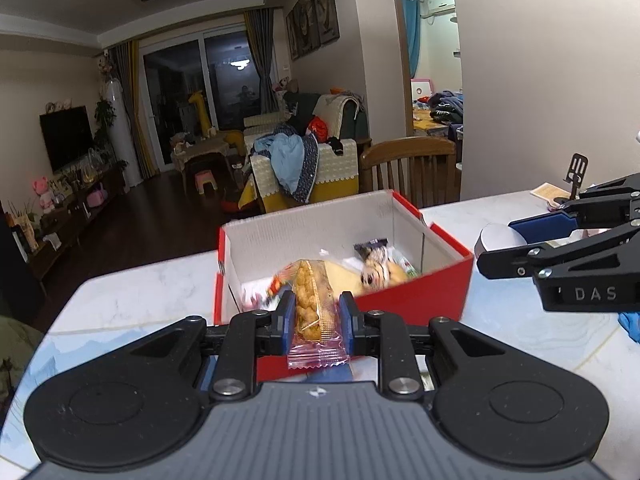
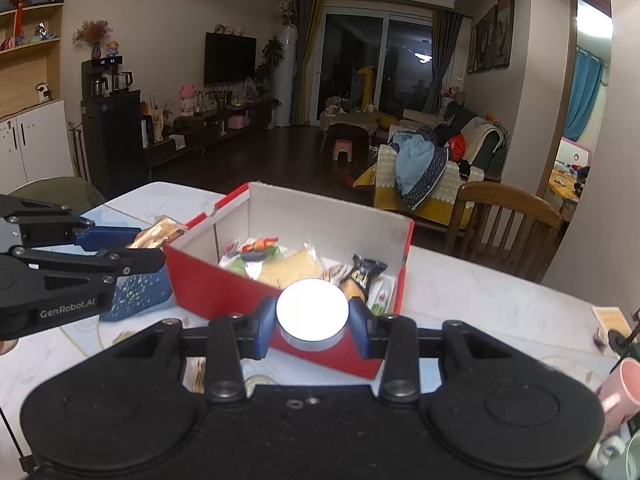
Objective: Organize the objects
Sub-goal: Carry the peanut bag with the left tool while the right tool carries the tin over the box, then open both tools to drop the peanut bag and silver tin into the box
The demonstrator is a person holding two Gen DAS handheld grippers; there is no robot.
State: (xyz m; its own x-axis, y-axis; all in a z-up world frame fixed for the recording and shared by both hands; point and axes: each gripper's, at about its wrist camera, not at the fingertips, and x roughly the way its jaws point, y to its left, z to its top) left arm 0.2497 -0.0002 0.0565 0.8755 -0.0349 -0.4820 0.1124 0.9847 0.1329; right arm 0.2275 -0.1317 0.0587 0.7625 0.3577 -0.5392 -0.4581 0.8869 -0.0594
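A red cardboard box (image 1: 420,292) with white inner walls stands on the marble table and holds several snack packets (image 2: 288,266). My left gripper (image 1: 316,308) is shut on a clear packet of golden snack (image 1: 312,308), held just over the box's near wall. My right gripper (image 2: 313,314) is shut on a round white tin (image 2: 313,312), held at the box's near wall (image 2: 224,292). In the left wrist view the right gripper (image 1: 516,244) and the tin (image 1: 498,236) are right of the box. In the right wrist view the left gripper (image 2: 136,250) and its packet (image 2: 158,232) are left of the box.
A wooden chair (image 1: 408,168) stands behind the table's far edge. A blue patterned object (image 2: 136,294) lies left of the box. A pink mug (image 2: 618,390) and a small card (image 2: 610,318) are at the right. A black phone stand (image 1: 576,174) is far right.
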